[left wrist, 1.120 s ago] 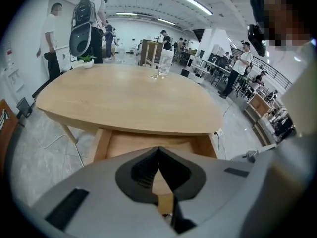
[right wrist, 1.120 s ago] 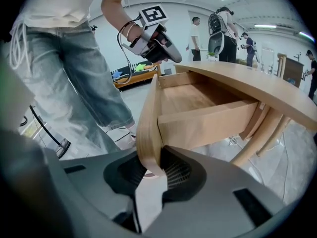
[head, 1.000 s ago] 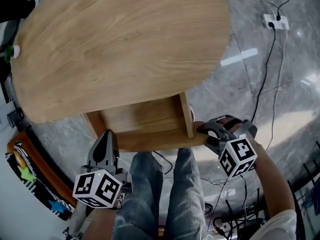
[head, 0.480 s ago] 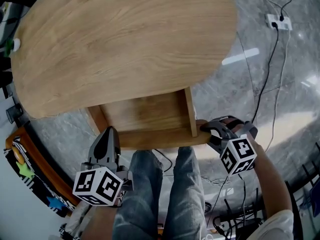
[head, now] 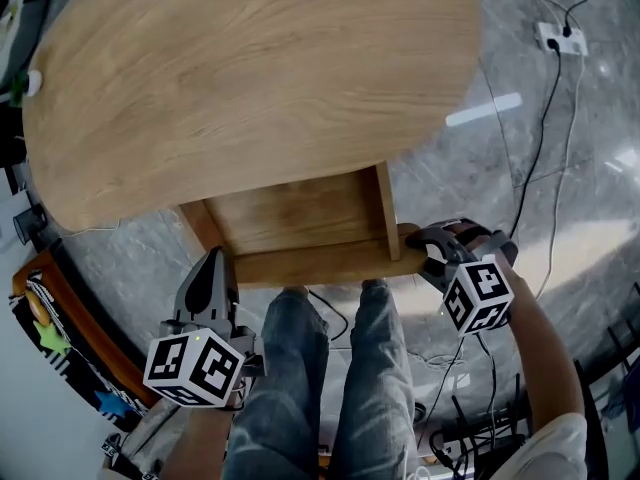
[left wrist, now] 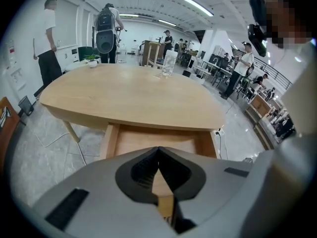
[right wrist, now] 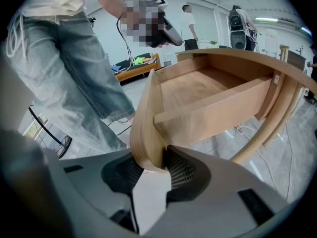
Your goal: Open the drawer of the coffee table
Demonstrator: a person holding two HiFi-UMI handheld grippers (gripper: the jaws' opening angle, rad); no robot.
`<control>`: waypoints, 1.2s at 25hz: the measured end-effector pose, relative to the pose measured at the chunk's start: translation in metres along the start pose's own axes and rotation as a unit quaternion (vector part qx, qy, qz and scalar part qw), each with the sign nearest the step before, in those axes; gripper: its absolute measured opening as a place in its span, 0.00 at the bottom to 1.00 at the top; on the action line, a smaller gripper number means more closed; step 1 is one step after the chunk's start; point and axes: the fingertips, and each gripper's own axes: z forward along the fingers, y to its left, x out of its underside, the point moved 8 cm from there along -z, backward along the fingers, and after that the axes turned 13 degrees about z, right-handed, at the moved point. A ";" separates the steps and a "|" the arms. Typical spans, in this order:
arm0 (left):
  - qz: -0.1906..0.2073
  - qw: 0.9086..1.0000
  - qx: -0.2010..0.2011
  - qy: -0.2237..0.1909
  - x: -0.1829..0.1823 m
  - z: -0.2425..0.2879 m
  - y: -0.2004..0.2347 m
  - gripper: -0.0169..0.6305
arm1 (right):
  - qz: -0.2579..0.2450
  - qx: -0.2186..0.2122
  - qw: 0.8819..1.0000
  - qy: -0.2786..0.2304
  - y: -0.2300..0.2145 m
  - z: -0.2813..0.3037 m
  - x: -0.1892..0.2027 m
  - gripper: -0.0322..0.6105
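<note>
An oval wooden coffee table (head: 250, 78) fills the head view, and its drawer (head: 300, 213) stands pulled out toward the person's legs. My right gripper (head: 425, 248) is at the right end of the drawer front (head: 320, 263). In the right gripper view that panel's edge (right wrist: 148, 118) sits between the pads of the right gripper (right wrist: 151, 170); the pads touch it while the jaws are opening. My left gripper (head: 212, 268) hangs by the drawer's left front corner, apart from it. In its own view the left gripper (left wrist: 158, 150) is shut and empty, with the table (left wrist: 129, 95) beyond.
The person's jeans-clad legs (head: 320, 388) stand just in front of the drawer. Black cables and a white power strip (head: 555, 38) lie on the grey floor at the right. A colourful mat (head: 60, 328) borders the left. Several people (left wrist: 106, 29) stand far behind the table.
The drawer shows a little further out from under the tabletop, and the right gripper has shifted with its front end. The left gripper has stayed where it was.
</note>
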 end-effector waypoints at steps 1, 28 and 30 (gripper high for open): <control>-0.001 1.000 0.000 0.000 0.002 -0.001 0.000 0.02 | 0.000 0.000 1.000 0.002 0.000 0.001 0.001 0.25; -0.030 0.999 0.003 -0.033 -0.014 -0.027 0.017 0.02 | 0.078 -0.001 0.996 0.040 0.009 -0.025 -0.019 0.32; -0.032 0.999 0.005 -0.042 -0.022 -0.034 0.018 0.02 | 0.100 0.016 0.995 0.026 0.008 -0.041 -0.027 0.33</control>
